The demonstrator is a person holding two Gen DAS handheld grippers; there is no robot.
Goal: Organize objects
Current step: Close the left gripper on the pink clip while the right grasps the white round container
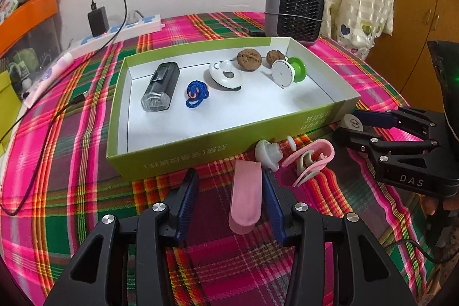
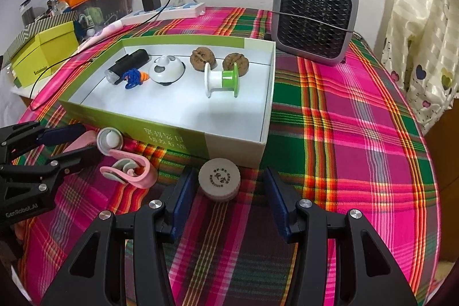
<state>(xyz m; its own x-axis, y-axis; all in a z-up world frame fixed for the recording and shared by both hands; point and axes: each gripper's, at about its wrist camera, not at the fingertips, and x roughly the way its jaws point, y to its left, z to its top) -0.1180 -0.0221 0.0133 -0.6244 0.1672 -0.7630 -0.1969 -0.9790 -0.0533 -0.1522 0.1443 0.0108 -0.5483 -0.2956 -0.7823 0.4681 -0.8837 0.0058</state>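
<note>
A green-walled box [image 1: 183, 146] [image 2: 160, 131] holds a black bike light [image 1: 160, 86], a blue cord knot [image 1: 196, 93], a white round gadget [image 1: 225, 75], two walnuts [image 1: 249, 59] and a white-green spool [image 2: 222, 79]. My left gripper [image 1: 229, 185] is open around a pink strap [image 1: 245, 197] that lies against its right finger, joined to a pink-grey clip toy [image 1: 311, 159] [image 2: 129, 165]. My right gripper [image 2: 226, 189] is open around a grey round puck [image 2: 219, 181] [image 1: 351, 122] on the cloth in front of the box.
A plaid cloth [image 2: 344, 134] covers the table. A grey heater [image 2: 314, 16] stands behind the box at the right. A power strip with a black charger [image 1: 97, 19] and its cable lie at the back left. A yellow box [image 2: 43, 53] sits far left.
</note>
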